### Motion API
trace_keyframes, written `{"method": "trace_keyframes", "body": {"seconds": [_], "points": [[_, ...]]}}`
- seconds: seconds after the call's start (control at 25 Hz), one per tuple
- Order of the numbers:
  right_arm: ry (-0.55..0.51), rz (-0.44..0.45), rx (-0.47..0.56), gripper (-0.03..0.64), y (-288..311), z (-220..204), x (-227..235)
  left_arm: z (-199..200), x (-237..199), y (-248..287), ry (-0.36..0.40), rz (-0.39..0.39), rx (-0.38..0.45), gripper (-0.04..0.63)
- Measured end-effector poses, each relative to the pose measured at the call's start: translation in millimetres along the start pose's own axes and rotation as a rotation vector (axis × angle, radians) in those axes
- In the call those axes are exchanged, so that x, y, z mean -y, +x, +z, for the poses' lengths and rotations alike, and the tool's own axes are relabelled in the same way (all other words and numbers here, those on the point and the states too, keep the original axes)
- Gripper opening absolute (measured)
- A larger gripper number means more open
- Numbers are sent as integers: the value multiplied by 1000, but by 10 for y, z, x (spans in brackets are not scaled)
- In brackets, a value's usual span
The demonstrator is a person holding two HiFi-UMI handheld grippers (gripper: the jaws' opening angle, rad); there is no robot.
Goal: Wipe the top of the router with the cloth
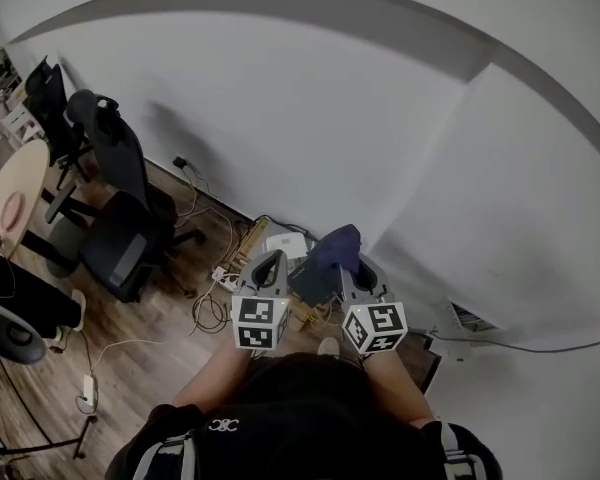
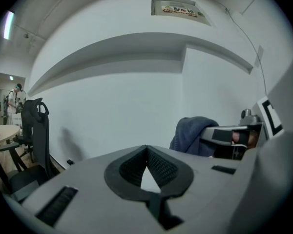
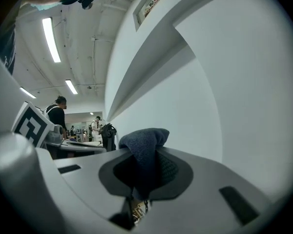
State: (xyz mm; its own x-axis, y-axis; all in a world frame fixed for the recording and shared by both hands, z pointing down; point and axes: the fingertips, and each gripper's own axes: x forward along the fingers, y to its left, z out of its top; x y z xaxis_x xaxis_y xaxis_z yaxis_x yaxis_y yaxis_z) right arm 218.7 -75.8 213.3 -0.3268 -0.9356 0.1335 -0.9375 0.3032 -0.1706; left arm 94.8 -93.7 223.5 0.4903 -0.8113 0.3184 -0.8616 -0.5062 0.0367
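Right gripper [image 3: 144, 165]: the jaws are clamping a dark blue, knitted-looking cloth [image 3: 142, 144]. A fold of it is bunching up above the jaw tips, and the rest is running down between the ribbed black pads [image 3: 170, 168]. In the head view this cloth is hanging as a dark lump at the front of the right gripper, off the floor.

Left gripper [image 2: 146, 154]: the jaws are closed and meeting at the tips. Only a small triangular gap is showing below the tips, with nothing gripped. The left gripper view is also catching the blue cloth at right, draping over the nose of the other gripper.

Both grippers are being held side by side in front of the person's body, marker cubes facing up, left one just beside the right.

A flat white box-shaped router [image 1: 284, 243] is sitting on the wood-pattern floor [image 1: 160, 343] against the plain white wall [image 1: 330, 118]. It is lying just beyond the gripper tips and to the left of the cloth; I cannot tell whether the cloth is touching it. Loose white and dark cables [image 1: 212, 313] are trailing across the floor beside it. Black office chairs [image 1: 120, 223] are standing well off to the left.
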Motion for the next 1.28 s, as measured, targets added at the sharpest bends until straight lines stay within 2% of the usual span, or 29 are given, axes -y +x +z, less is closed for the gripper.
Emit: {"method": "trace_keyframes", "body": {"seconds": [0.36,0.52,0.68,0.84,1.16,1.28], "points": [[-39,218,-131,20,338,-92,190,13,20,205,-95,164,12,-1],[4,269,-234,20,474,-315,186,-216,-13,198,-131,194,-63,-2],[30,303,-323,20,642,-516,68,-299,-140,182,-141,210,-99,-2],[31,332,-387,20,784,-740,-29,-485,-323,218,-190,224,-119,-2],[58,300,-524,20,960,-1188,-31,-987,-587,224,-276,245,-185,-2],[33,298,-592,20,1049,-1460,-23,-1290,-663,232,-256,257,-220,-2]]}}
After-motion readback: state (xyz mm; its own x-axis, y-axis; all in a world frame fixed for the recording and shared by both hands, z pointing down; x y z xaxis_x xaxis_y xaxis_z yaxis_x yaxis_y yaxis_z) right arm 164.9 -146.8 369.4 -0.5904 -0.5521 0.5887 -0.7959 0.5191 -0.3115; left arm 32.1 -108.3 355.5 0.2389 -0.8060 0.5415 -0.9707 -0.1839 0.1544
